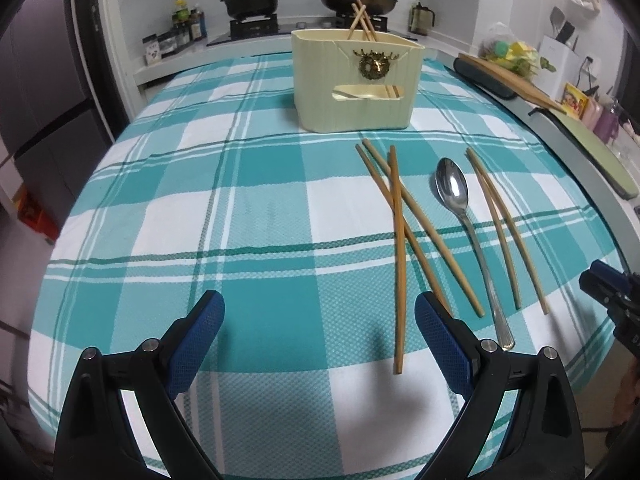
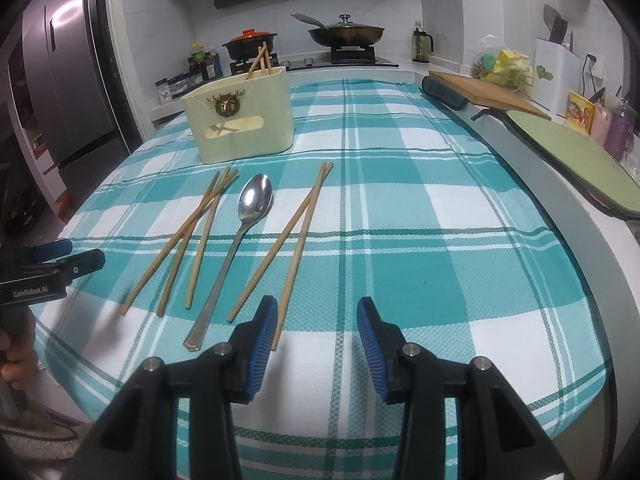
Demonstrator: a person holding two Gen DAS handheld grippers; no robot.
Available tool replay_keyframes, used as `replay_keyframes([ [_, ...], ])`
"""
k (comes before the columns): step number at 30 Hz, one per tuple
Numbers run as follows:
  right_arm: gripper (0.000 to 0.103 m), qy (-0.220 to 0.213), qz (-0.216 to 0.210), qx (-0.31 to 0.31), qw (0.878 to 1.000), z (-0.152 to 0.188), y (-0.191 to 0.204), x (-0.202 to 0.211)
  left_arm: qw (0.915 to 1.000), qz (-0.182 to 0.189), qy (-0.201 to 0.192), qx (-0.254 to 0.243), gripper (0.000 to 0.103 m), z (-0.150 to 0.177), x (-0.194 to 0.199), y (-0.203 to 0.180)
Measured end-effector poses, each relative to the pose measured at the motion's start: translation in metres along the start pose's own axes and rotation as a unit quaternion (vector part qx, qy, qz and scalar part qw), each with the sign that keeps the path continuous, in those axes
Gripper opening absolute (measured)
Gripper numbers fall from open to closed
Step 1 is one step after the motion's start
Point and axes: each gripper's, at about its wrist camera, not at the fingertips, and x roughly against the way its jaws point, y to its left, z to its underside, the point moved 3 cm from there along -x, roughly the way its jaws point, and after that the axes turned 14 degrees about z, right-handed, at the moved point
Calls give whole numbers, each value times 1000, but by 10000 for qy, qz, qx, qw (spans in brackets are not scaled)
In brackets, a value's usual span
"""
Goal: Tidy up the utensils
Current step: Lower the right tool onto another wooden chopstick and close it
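surface: counter under teal-and-white checked cloth (image 1: 248,208) | far from gripper: cream ribbed plastic utensil caddy (image 1: 356,80) | between: three crossed bamboo chopsticks (image 1: 396,232), steel spoon (image 1: 456,196), two more bamboo chopsticks (image 1: 500,224) rightmost, tips touching

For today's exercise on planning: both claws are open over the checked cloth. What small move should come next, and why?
Probably ease the right claw forward and slightly left onto the near end of the closest chopstick. Both claws are open and empty, that stick already lies beside its left finger, and the cream holder already has chopsticks in it while five chopsticks and the spoon lie loose.
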Motion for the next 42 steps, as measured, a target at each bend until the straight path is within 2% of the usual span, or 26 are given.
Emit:
replay_keyframes([
  [9,42,146,-25,-80,9999,-1,-2,-15,9992,412,-8,13,95,-32,-30,1],
  [15,42,226,-71,-143,9996,-4,-7,-22,9976,628,90,-274,85,-53,-64,-16],
  [18,42,257,-132,-193,9994,-8,-9,-26,9969,581,237,-468,74,-60,-85,-21],
  [20,42,276,-264,-234,9990,-15,-9,-30,9963,504,381,-581,62,-61,-100,-23],
  [24,40,292,-644,-280,9971,-36,-3,-44,9955,547,511,-587,54,-60,-111,-20],
  [29,34,602,-973,-206,9932,-59,17,-88,9948,679,465,-603,23,-60,-107,-23],
  [32,27,858,-1064,-187,9904,-64,27,-115,9945,683,441,-658,10,-61,-106,-25],
  [34,9,835,-1003,-180,9913,-67,27,-123,9947,709,420,-614,7,-61,-104,-24],
  [37,6,916,-1039,-345,9898,-71,22,-125,9954,760,359,-453,5,-62,-99,-18],
  [42,6,810,-951,-502,9909,-70,6,-111,9962,851,112,-130,5,-64,-75,-1],
])
